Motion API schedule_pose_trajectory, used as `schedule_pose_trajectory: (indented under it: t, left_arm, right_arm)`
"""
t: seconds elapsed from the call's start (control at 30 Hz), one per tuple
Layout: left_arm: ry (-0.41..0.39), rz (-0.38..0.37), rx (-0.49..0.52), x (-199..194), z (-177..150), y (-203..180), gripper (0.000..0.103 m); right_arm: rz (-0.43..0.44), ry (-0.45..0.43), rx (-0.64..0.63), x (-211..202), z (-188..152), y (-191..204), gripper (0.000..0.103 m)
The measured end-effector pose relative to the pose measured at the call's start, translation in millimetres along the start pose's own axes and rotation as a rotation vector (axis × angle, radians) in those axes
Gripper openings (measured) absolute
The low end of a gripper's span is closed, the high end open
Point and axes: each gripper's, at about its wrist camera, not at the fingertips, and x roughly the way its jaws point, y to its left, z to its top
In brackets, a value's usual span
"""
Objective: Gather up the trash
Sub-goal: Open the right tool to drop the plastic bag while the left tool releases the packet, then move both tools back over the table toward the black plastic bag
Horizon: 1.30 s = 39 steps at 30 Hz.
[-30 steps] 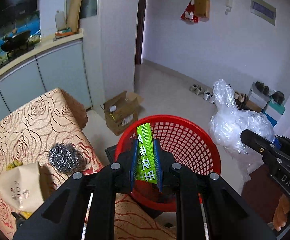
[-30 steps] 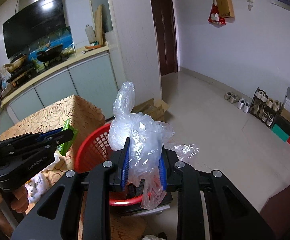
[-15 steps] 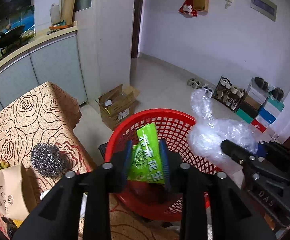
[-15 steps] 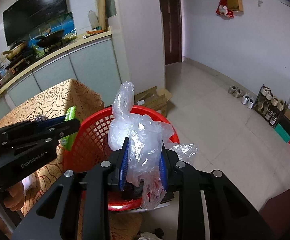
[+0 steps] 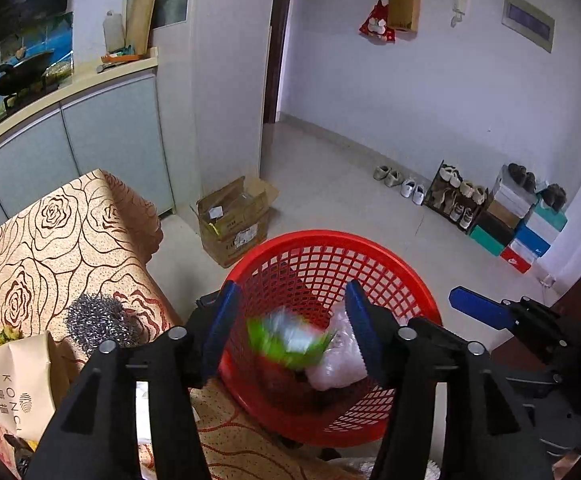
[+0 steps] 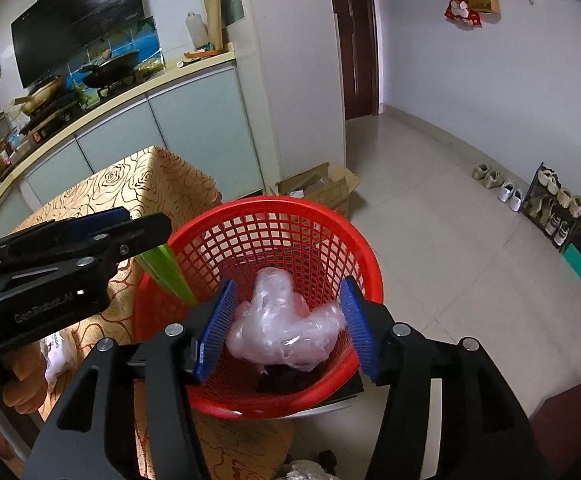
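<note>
Both the left gripper (image 5: 290, 320) and the right gripper (image 6: 288, 320) stood spread apart, holding nothing. Below and ahead of them, the green wrapper (image 5: 286, 342) and clear plastic bag (image 6: 282, 328) were in the red basket (image 6: 274, 208). A steel scourer (image 5: 96, 320) and paper bag (image 5: 14, 384) remained on the bench (image 5: 42, 240), left of the left gripper, apparently next.

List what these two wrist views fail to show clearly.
- Green wrapper: motion-blurred in the left wrist view, print unreadable; in the right wrist view the left gripper covers its upper part.
- Dark items at the red basket bottom: hidden under the clear plastic bag in both views.
- Paper bag on the table: cut off by the left wrist view's edge.
- Right gripper: open, nothing hidden.
</note>
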Motion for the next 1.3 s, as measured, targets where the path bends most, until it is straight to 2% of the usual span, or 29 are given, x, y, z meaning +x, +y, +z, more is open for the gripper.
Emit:
schedule_pose_trajectory:
  t: [0.07, 0.17, 0.43, 0.53, 0.7, 0.93, 1.3]
  left_arm:
    - [-0.013, 0.0, 0.0, -4, 1, 0, 0.063]
    - [-0.032, -0.003, 0.002, -12, 3, -1, 0.068]
    - [-0.085, -0.006, 0.001, -40, 9, 0, 0.071]
    - [-0.114, 0.003, -0.005, -54, 10, 3, 0.073]
    - [-0.156, 0.028, 0.0, -75, 10, 5, 0.074]
    - [-0.19, 0.05, -0.014, -98, 6, 11, 0.075]
    - [-0.241, 0.143, -0.067, -143, -15, 46, 0.077]
  right_arm:
    - [-0.004, -0.008, 0.009, -5, 1, -2, 0.053]
    - [-0.012, -0.021, 0.024, -11, 1, -5, 0.054]
    - [-0.03, -0.07, 0.057, -35, 5, -12, 0.054]
    - [-0.035, -0.096, 0.064, -45, 6, -11, 0.059]
    - [-0.039, -0.136, 0.05, -58, 8, -3, 0.059]
    - [-0.041, -0.177, 0.041, -73, 9, 9, 0.065]
    - [-0.006, -0.197, 0.013, -82, 7, 33, 0.068]
